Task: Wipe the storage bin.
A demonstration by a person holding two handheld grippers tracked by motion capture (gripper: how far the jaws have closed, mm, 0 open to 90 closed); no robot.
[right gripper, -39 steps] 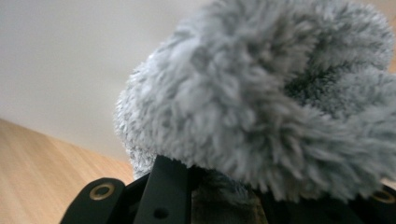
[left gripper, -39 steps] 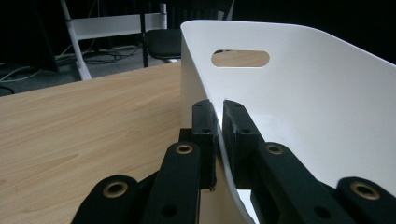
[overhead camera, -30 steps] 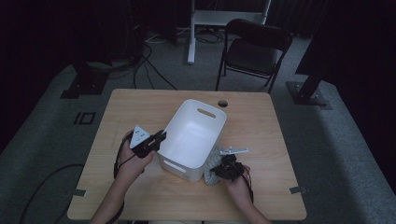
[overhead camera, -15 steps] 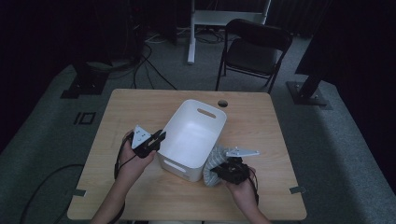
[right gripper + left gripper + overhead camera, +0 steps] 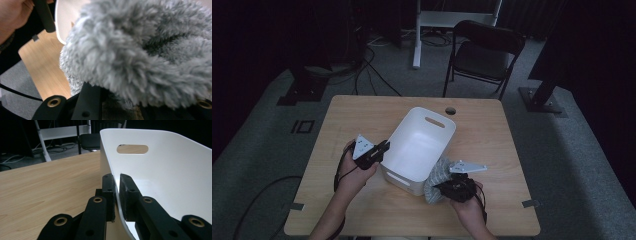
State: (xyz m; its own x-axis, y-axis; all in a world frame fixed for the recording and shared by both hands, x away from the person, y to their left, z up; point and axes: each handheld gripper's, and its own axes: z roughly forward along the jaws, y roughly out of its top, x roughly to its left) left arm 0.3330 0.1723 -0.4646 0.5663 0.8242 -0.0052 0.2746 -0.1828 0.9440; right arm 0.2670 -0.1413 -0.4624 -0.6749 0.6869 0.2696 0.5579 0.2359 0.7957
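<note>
A person sits at the near side of a wooden table (image 5: pixel 362 110). Both forearms come in from the near edge, and each hand holds a black gripper.

The left hand (image 5: pixel 353 170) rests on the table at the left of a white bin (image 5: pixel 419 150). Its wrist is bent a little, so the left gripper (image 5: pixel 381 151) points right, at the bin. The jaws are clamped on the bin's left wall. In the left gripper view, one pad (image 5: pixel 109 187) sits outside the thin wall (image 5: pixel 160 170) and the other pad sits inside, both tight against it.

The right hand (image 5: pixel 469 205) is at the near right corner of the bin. It holds the right gripper (image 5: pixel 446 187) pointing left and a bit away from the person. The jaws are squeezed together on a grey fluffy cloth (image 5: pixel 438 177). The cloth hangs just beside the bin's right wall, near its near corner, and lies outside the bin. In the right gripper view the fluffy cloth (image 5: pixel 140 50) bulges over the jaws and hides their tips. Behind it you can see the bin's white rim (image 5: pixel 61 22) and the left hand (image 5: pixel 12 17) farther off.

The bin stands in the middle of the table, turned at a slant. It has a slot handle (image 5: pixel 435 122) in its far wall. What shows of its inside is bare and white.

A round hole (image 5: pixel 450 110) is in the table by its far edge. A black folding chair (image 5: pixel 484 50) stands on the floor beyond the table.
</note>
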